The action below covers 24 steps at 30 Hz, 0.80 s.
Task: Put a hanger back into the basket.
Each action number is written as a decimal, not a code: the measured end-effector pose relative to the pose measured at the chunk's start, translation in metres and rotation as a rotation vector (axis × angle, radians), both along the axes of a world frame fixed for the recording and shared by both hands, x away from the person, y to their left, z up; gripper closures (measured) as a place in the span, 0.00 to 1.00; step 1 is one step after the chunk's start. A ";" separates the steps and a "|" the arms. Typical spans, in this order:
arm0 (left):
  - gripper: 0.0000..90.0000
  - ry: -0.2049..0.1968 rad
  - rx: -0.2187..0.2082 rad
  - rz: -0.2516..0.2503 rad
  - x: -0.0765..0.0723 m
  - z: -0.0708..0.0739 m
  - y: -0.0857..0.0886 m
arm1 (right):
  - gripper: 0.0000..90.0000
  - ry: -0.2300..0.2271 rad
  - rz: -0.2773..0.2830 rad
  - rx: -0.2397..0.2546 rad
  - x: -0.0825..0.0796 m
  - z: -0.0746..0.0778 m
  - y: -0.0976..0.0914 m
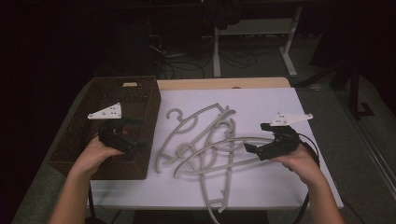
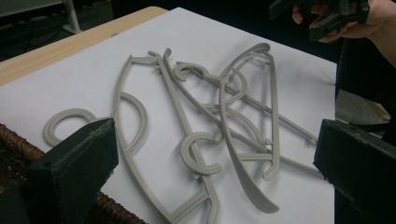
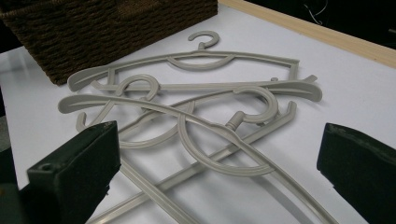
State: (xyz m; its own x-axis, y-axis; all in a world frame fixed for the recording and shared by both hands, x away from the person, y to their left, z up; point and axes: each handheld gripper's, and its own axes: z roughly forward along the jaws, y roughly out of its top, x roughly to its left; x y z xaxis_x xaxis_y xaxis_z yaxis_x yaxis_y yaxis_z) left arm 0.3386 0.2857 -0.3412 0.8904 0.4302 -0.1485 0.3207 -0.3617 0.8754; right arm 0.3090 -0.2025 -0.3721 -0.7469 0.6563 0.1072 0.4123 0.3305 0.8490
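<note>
- Grey hangers (image 1: 205,144) lie tangled on the white sheet (image 1: 261,100), just right of the wicker basket (image 1: 70,144).
- Left gripper (image 1: 140,133), over the basket's right edge, jaws apart.
- Right gripper (image 1: 250,148), right of the hangers, jaws apart, empty.

I seem to be working in a lab or test room, not a home. My desk (image 1: 261,186) is a white sheet over a pale wood top, lit while all around it is dark. Beyond its far edge stands a white height-adjustable desk frame (image 1: 252,42), with loose cables (image 1: 182,63) strewn across the grey floor (image 1: 364,140) beneath it.
</note>
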 end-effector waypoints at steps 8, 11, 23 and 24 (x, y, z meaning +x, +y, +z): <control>0.00 0.004 0.005 -0.014 0.003 0.002 -0.010 | 0.00 -0.002 -0.009 -0.003 0.000 0.000 -0.001; 0.00 0.002 0.015 -0.026 0.004 0.006 -0.019 | 0.00 -0.003 -0.016 -0.012 0.000 -0.001 -0.002; 0.00 0.007 0.032 -0.080 0.009 0.006 -0.058 | 0.00 0.008 -0.037 -0.025 -0.001 -0.016 -0.006; 0.00 0.007 0.033 -0.088 0.010 0.007 -0.063 | 0.00 0.011 -0.039 -0.022 -0.002 -0.017 -0.007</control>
State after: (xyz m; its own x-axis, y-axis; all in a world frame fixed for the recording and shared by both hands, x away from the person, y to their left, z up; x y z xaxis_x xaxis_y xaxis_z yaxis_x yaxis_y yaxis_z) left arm 0.3482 0.2232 -0.3342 0.9239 0.3554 -0.1417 0.2926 -0.4177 0.8602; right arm 0.3069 -0.2090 -0.3892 -0.7198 0.6868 0.1007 0.4343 0.3325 0.8371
